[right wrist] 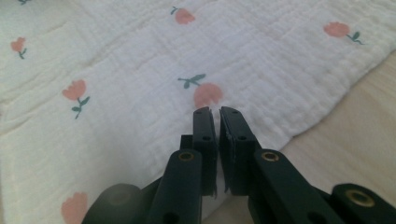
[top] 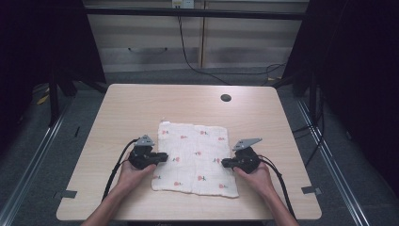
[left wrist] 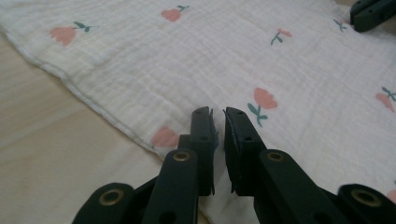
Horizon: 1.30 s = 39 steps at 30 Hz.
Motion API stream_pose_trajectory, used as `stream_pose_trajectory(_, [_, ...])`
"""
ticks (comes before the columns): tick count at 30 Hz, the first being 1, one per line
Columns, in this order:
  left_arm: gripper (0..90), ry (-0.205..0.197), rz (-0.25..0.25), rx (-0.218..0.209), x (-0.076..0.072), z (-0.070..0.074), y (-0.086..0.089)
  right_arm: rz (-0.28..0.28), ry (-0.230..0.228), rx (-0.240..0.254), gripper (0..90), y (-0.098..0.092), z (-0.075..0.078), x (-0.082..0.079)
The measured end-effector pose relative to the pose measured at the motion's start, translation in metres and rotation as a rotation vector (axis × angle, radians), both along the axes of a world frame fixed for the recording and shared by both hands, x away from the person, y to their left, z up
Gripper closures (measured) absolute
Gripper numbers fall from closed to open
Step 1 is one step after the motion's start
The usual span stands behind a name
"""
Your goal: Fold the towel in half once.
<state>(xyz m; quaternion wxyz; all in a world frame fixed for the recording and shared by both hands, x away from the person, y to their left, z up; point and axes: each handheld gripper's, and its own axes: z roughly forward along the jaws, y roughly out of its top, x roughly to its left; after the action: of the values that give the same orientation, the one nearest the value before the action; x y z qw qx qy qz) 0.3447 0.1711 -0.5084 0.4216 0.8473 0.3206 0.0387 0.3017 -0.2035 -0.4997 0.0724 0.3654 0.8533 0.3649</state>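
I find the white crinkled muslin cloth with pink flower print [top: 195,157] lying flat on the pale wooden table [top: 141,103], toward its near edge. My left gripper [top: 164,157] sits at the cloth's left edge, my right gripper [top: 225,163] at its right edge; both sets of jaws are pressed nearly together, and I cannot tell whether fabric is pinched. I judge the cloth light, limp and easily bunched; the hemmed edges offer best purchase. The gripper views reveal weave and hem; the high view gives the full outline.

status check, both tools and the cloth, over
Left tool and right tool shut at opposite side edges of cloth. Cloth flat on table. Nothing in the way.
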Motion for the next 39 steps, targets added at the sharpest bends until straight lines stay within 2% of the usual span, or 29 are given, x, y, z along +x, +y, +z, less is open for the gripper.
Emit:
stream_pose_trajectory(3, [81.8,0.004,-0.018,0.014,-0.017,0.002,-0.004,-0.007,0.007,0.027,85.1,-0.006,-0.001,-0.010])
stream_pose_trajectory(4, [81.8,0.004,-0.018,0.014,-0.017,0.002,-0.004,-0.007,0.007,0.027,85.1,-0.006,-0.001,-0.010])
stream_pose_trajectory(7, [81.7,0.015,-0.025,0.006,-0.024,0.002,-0.006,-0.002,-0.001,0.011,85.1,-0.011,0.000,-0.027])
stream_pose_trajectory(11, [81.7,0.012,-0.031,0.007,-0.029,0.002,-0.008,0.006,0.004,0.005,85.0,-0.015,0.001,-0.041])
stream_pose_trajectory(12, [81.5,0.026,-0.038,0.010,-0.035,0.003,-0.009,0.007,0.007,0.005,84.9,-0.016,0.001,-0.045])
stream_pose_trajectory(14, [80.9,0.007,-0.065,0.032,-0.044,0.005,-0.011,0.012,0.004,0.011,84.2,-0.018,0.001,-0.051])
stream_pose_trajectory(16, [80.4,0.017,-0.065,0.029,-0.048,0.005,-0.011,0.013,0.001,0.013,84.2,-0.020,0.001,-0.058])
stream_pose_trajectory(17, [80.4,0.023,-0.064,0.026,-0.050,0.005,-0.011,0.013,0.001,0.013,84.2,-0.020,0.001,-0.058])
stream_pose_trajectory(19, [80.3,0.011,-0.081,0.045,-0.056,0.007,-0.011,0.011,0.005,0.020,84.1,-0.022,0.001,-0.062])
stream_pose_trajectory(22, [79.5,0.015,-0.087,0.037,-0.056,0.006,-0.010,0.014,0.013,0.020,79.1,-0.021,0.002,-0.063])
stream_pose_trajectory(23, [79.8,0.015,-0.090,0.037,-0.055,0.006,-0.009,0.014,0.009,0.003,76.0,-0.019,0.003,-0.062])
stream_pose_trajectory(25, [79.8,0.012,-0.090,0.038,-0.054,0.006,-0.009,0.008,-0.006,0.000,74.1,-0.019,0.005,-0.059])
stream_pose_trajectory(26, [79.9,0.010,-0.089,0.037,-0.053,0.006,-0.009,-0.024,-0.018,0.034,71.1,-0.021,0.008,-0.046])
stream_pose_trajectory(28, [79.8,0.010,-0.089,0.034,-0.052,0.005,-0.009,-0.054,-0.036,0.045,69.1,-0.024,0.011,-0.029])
stream_pose_trajectory(29, [79.8,0.012,-0.093,0.032,-0.052,0.005,-0.009,-0.054,-0.036,0.045,69.1,-0.024,0.011,-0.029])
stream_pose_trajectory(30, [79.8,0.011,-0.090,0.029,-0.052,0.005,-0.008,-0.080,-0.054,0.056,68.9,-0.028,0.013,-0.008])
stream_pose_trajectory(31, [79.8,0.011,-0.090,0.029,-0.052,0.005,-0.008,-0.094,-0.058,0.054,68.0,-0.030,0.014,0.002])
stream_pose_trajectory(32, [79.8,0.009,-0.088,0.032,-0.052,0.005,-0.008,-0.094,-0.058,0.054,68.0,-0.030,0.014,0.002])
stream_pose_trajectory(33, [79.8,0.008,-0.089,0.030,-0.052,0.005,-0.008,-0.107,-0.066,0.054,67.4,-0.032,0.015,0.012])
stream_pose_trajectory(34, [79.8,0.006,-0.086,0.029,-0.051,0.005,-0.008,-0.130,-0.064,0.057,66.4,-0.034,0.015,0.030])
stream_pose_trajectory(36, [79.8,0.009,-0.086,0.028,-0.051,0.005,-0.007,-0.151,-0.059,0.057,64.7,-0.036,0.015,0.046])
stream_pose_trajectory(39, [79.8,0.006,-0.087,0.033,-0.050,0.005,-0.007,-0.169,-0.050,0.067,63.4,-0.036,0.011,0.058])
